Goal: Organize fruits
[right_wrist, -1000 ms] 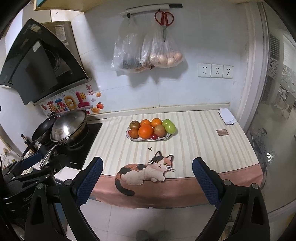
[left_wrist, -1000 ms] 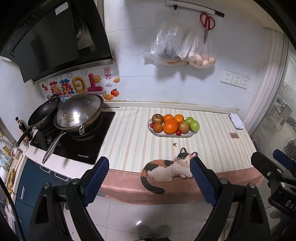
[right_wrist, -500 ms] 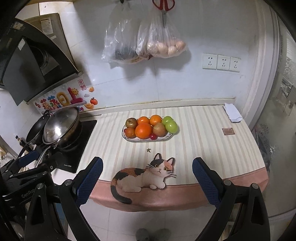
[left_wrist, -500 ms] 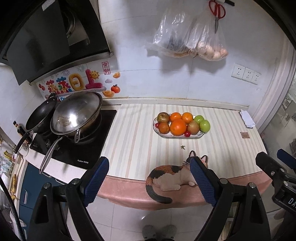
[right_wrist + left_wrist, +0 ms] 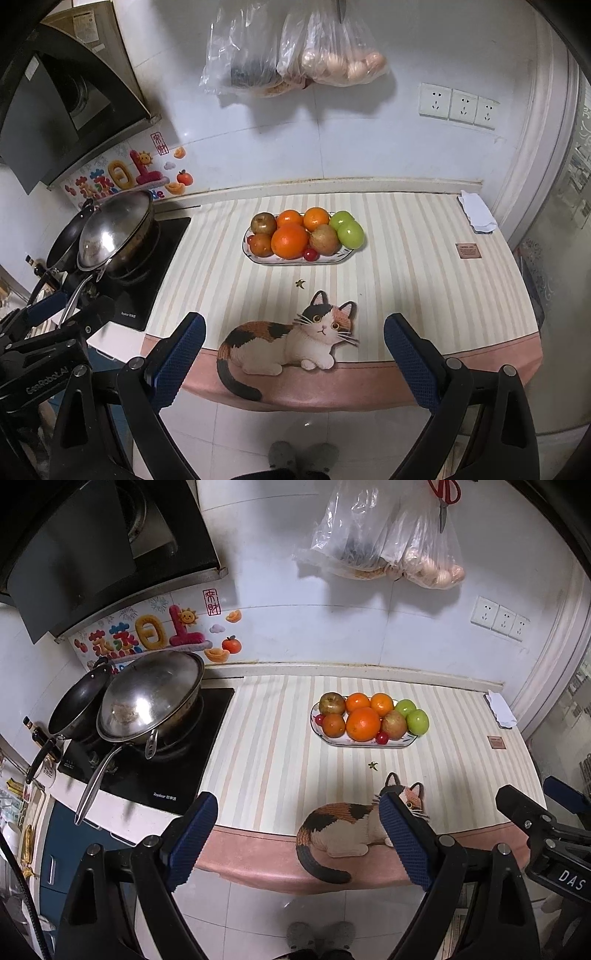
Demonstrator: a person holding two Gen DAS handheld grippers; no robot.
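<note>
An oval white plate [image 5: 369, 743] [image 5: 258, 258] sits mid-counter on the striped cloth, heaped with fruit: a big orange [image 5: 363, 723] [image 5: 290, 240], smaller oranges, brownish apples [image 5: 324, 239], two green apples [image 5: 417, 722] [image 5: 350, 234] and small red fruits [image 5: 311, 253]. My left gripper [image 5: 299, 830] hangs open over the counter's front edge, well short of the plate, nothing between its blue pads. My right gripper [image 5: 295, 350] is likewise open and empty above the cat picture [image 5: 291, 338]. Each gripper shows at the edge of the other's view.
A steel wok [image 5: 147, 701] and a black pan [image 5: 74, 705] stand on the hob at left. Plastic bags [image 5: 295, 55] hang on the wall above the plate. A folded white cloth [image 5: 476, 212] lies at the counter's far right, by wall sockets [image 5: 458, 105].
Both grippers have come forward and lower toward the counter; the plate and cat picture look larger. Both pairs of jaws have stayed wide open.
</note>
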